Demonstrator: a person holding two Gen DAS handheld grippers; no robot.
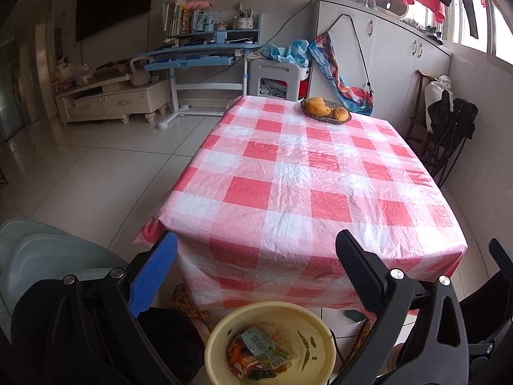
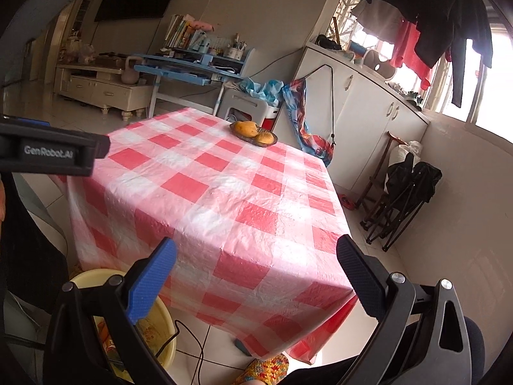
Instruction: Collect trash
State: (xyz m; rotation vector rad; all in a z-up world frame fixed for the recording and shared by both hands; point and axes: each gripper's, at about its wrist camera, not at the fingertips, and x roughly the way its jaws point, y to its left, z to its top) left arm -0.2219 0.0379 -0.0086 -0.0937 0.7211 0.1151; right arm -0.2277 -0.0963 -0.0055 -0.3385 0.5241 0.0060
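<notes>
Both your tongs, left (image 1: pixel 256 269) and right (image 2: pixel 256 272), gape empty; wrappers (image 1: pixel 256 357) fill the basin (image 1: pixel 307 316) below the bench's (image 1: pixel 320 176) near edge, so scan for strays.

In the right wrist view the yellow basin (image 2: pixel 96 277) at seven o'clock is mostly hidden behind the right gripper's blue finger (image 2: pixel 150 280). In the left wrist view its lower rim (image 1: pixel 221 365) is cut off at six o'clock, and the print on the wrappers (image 1: pixel 259 357) inside is too small to read.
</notes>
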